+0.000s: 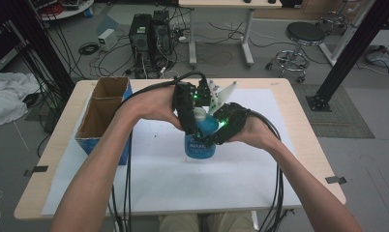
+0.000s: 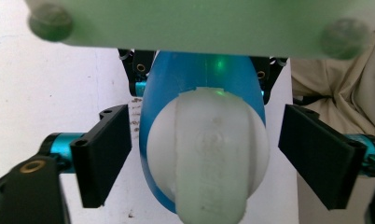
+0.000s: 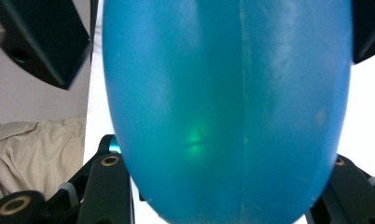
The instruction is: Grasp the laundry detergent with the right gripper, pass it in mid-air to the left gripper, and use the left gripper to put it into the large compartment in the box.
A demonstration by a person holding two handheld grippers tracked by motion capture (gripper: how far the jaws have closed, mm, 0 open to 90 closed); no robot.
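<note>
Cardboard box (image 1: 103, 116) blocks table's left; white mat (image 1: 260, 159) right open.

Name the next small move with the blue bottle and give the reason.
Probably close the left hand-held gripper onto the white cap. Its pads stand apart on either side of the cap without touching it, while the right hand-held gripper already clamps the blue bottle, steadying it for a twist.
</note>
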